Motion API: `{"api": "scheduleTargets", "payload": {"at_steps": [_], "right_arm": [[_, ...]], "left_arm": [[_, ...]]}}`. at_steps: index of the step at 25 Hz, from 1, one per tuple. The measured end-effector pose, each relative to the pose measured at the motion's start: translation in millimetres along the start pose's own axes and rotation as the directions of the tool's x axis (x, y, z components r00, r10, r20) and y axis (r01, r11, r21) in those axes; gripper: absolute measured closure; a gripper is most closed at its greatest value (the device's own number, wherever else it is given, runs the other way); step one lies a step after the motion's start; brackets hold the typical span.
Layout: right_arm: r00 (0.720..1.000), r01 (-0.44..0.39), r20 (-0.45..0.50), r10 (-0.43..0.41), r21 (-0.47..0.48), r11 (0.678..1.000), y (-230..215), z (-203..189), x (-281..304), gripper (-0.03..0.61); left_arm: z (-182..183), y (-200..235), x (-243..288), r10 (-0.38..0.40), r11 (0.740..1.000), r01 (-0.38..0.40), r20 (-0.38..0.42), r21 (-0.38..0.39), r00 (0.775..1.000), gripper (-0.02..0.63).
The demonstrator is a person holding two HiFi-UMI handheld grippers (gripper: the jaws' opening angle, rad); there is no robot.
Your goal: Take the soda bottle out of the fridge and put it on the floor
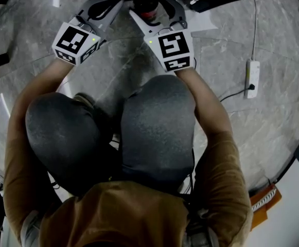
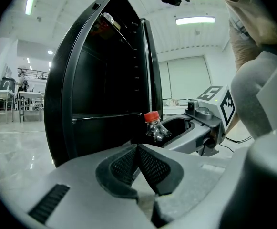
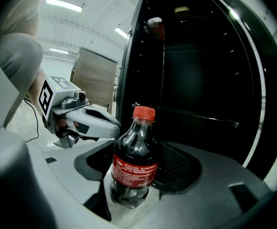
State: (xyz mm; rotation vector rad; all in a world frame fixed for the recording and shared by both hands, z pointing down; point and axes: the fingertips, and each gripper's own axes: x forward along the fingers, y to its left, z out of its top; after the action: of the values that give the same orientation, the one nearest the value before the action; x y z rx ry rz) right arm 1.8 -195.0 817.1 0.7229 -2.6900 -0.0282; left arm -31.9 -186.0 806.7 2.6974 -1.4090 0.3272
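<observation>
Plastic soda bottle (image 3: 133, 168): clear wall, dark cola filled to the shoulder, red screw cap (image 3: 143, 112), red wrap label (image 3: 133, 171) at mid-body. It stands upright outside the fridge (image 3: 200, 80), just in front of the open black cabinet and low over the grey marble floor (image 1: 231, 50). No view confirms whether its base touches the floor.

Right gripper (image 3: 134, 175): its jaws are closed on the lower body, one mesh pad on each side at label height. Left gripper (image 2: 137, 149): clenched on nothing, pad tips meeting, held just left of the bottle.

Handling assessment:
- Weight: moderate for its size, since it is nearly full, and concentrated low.
- Wall: thin but stiffened by internal pressure. Firm jaw force is tolerable; crushing is unlikely.
- Surface: smooth and round, and probably cold from the fridge, so expect slip and rotation between the pads.
- Grip point: the label band, where the body is straight. Avoid the tapered shoulder and neck, where the pads would slide upward.
- Release: keep it vertical, because the narrow base tips easily.
</observation>
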Motion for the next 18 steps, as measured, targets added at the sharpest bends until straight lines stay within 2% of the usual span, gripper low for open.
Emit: {"api": "scheduleTargets", "payload": {"at_steps": [5,11,18], "right_arm": [[0.999,0.009,-0.031,-0.009,0.000,1.000,1.6,-27.6,7.6,0.285],[0.997,0.027,-0.073,-0.028,-0.016,1.000,0.9,-54.3,16.9,0.285],[0.995,0.041,-0.088,-0.042,-0.014,0.999,-1.4,-72.5,24.6,0.285]], "left_arm": [[-12.8,-2.0,4.3,-0.010,1.000,0.010,-0.028,0.022,1.000,0.612],[-24.2,2.3,8.7,0.019,1.000,-0.019,-0.061,-0.012,0.998,0.612],[-39.3,-3.4,11.1,0.018,1.000,-0.020,-0.110,-0.017,0.994,0.612]]}}
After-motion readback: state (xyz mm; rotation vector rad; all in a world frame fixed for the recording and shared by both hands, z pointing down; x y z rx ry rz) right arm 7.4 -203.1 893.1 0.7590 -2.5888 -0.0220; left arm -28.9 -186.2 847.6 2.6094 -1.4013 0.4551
